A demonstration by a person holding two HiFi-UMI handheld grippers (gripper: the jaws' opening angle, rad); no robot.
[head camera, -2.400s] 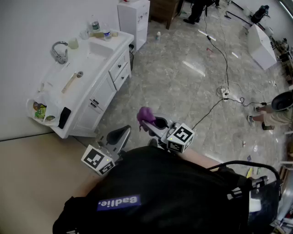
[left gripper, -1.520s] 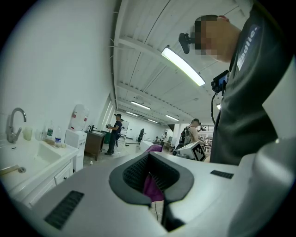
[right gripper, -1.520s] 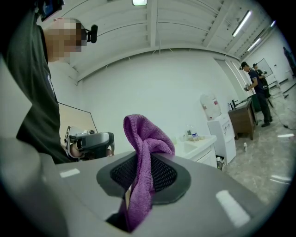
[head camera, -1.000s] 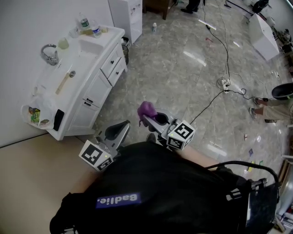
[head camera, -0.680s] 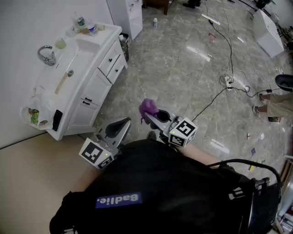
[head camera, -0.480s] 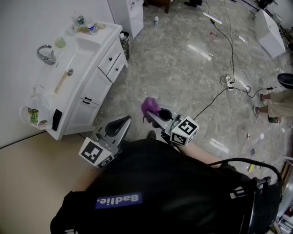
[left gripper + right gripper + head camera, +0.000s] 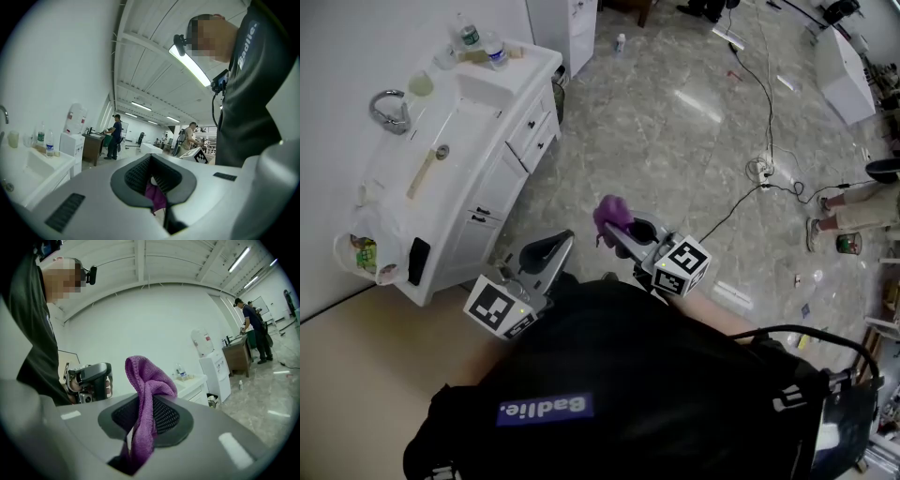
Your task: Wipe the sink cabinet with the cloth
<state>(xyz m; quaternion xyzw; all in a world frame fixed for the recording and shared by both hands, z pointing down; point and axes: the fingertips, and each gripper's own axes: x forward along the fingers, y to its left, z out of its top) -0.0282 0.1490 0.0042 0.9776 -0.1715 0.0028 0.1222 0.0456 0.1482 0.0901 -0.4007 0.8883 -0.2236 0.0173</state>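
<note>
The white sink cabinet [image 7: 502,159] stands against the wall at the left of the head view, its rectangular basin [image 7: 478,92] sunk into the far end of the white worktop [image 7: 398,155]. Two clear plastic bottles [image 7: 469,36] and a small pale cup [image 7: 420,84] sit at the back edge beside a chrome tap [image 7: 389,108]. A thin translucent plastic bag [image 7: 358,251] hangs off the near end of the cabinet with something green and yellow inside, though what it is cannot be made out. The person, in a black top [image 7: 656,394], holds both tools low in front of the body over the grey marbled floor [image 7: 694,159], well apart from the cabinet and pointing forward. A bare forearm [image 7: 727,323] shows behind the right tool, while the hands themselves are hidden. The right claw [image 7: 146,416] is pinched on the purple fluffy cloth [image 7: 149,380], which rises in a fold above the dark ribbed pads [image 7: 165,416] and hangs down below them. The left claw [image 7: 152,180] holds nothing, its jaws drawn together to a thin slit through which a bit of purple shows beyond. The marker cubes ride at the rear of each tool.
</note>
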